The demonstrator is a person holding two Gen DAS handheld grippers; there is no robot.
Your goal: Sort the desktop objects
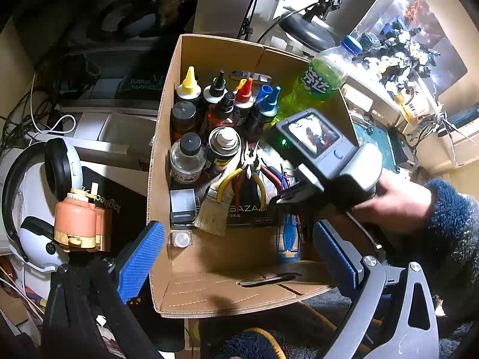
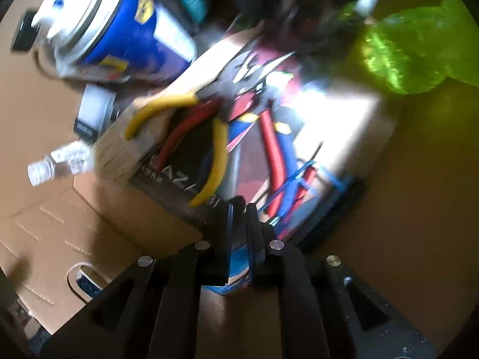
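Note:
An open cardboard box holds upright paint bottles, a blue spray can, yellow-handled pliers, a flat brush and red-and-blue cutters. A green soda bottle leans in its far right corner. My left gripper hovers open over the box's near end, holding nothing. My right gripper, held by a hand in a blue fleece sleeve, points down over the tools. Its jaws are shut, and I see nothing between them.
White headphones and an orange valve cartridge lie left of the box. A lamp, model parts and small boxes crowd the right rear. The box floor near me is bare. Cables trail at the left.

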